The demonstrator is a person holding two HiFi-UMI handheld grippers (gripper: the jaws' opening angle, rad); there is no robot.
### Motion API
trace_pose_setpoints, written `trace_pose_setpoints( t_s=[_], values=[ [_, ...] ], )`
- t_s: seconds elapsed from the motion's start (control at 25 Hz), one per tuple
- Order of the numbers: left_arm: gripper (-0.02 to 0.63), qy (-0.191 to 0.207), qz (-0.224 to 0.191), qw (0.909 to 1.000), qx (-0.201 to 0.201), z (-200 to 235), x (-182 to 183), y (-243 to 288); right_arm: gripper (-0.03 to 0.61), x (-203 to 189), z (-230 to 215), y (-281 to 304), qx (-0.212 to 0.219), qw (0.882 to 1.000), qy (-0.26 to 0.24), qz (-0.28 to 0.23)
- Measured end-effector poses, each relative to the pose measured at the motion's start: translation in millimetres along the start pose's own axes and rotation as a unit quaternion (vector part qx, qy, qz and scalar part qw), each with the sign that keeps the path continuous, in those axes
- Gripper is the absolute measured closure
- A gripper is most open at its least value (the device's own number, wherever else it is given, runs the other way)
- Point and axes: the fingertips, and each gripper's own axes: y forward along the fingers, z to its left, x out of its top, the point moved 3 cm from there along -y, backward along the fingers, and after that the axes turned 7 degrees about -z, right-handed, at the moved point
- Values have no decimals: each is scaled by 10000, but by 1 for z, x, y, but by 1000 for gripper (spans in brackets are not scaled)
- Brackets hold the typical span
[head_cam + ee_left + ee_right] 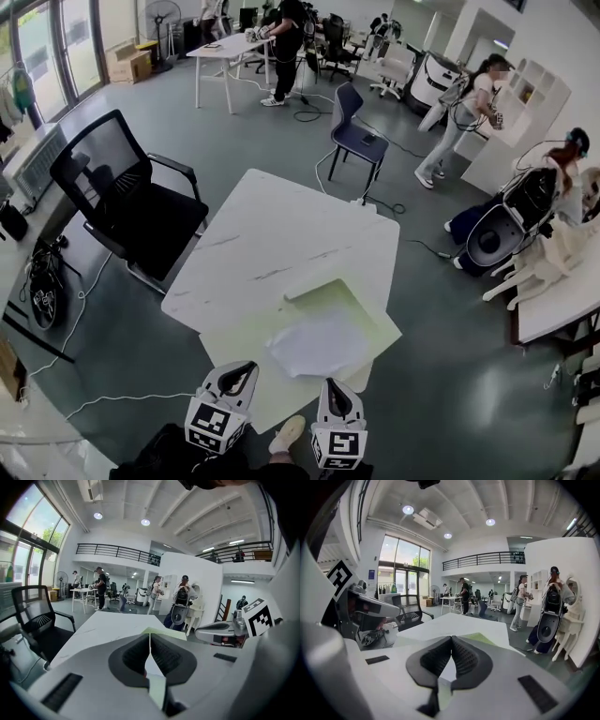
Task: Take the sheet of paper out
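Observation:
A white, slightly crumpled sheet of paper [319,345] lies on an open pale green folder [242,354] at the near end of the white table [281,234]. The folder's flap [330,300] stands folded up behind the sheet. My left gripper [238,369] hangs at the folder's near edge, left of the sheet, with its jaws shut and nothing in them. My right gripper [334,385] is just below the sheet's near edge, jaws shut and empty. In the left gripper view the folder's edge [165,632] shows beyond the closed fingertips [146,641]. The right gripper view shows the folder [482,639] past the closed pads [461,656].
A black office chair [127,202] stands left of the table and a blue chair [354,127] beyond its far end. Cables run over the grey floor [89,281]. Another white table [562,295] is at the right. Several people work at the back. A shoe [286,434] shows between the grippers.

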Motion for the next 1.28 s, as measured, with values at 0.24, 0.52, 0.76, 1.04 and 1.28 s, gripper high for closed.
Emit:
trace_pose_setpoints(
  t_s=[0.24,0.52,0.76,1.04,1.28],
  values=[
    [586,-178,293,9990,292,8,-27,13,561,-33,4,25,431,9983,-11,382],
    [586,-393,536,9968,433,12,-63,26,561,-66,7,50,755,9950,-41,660],
    [586,-520,703,9946,560,30,-86,28,561,-90,19,69,857,9926,-205,837],
    [586,-682,831,9919,672,40,-103,31,350,-117,33,84,1113,9856,-171,1262],
    [586,-741,918,9907,671,45,-110,33,267,-138,34,95,1148,9801,-515,1535]
  ],
)
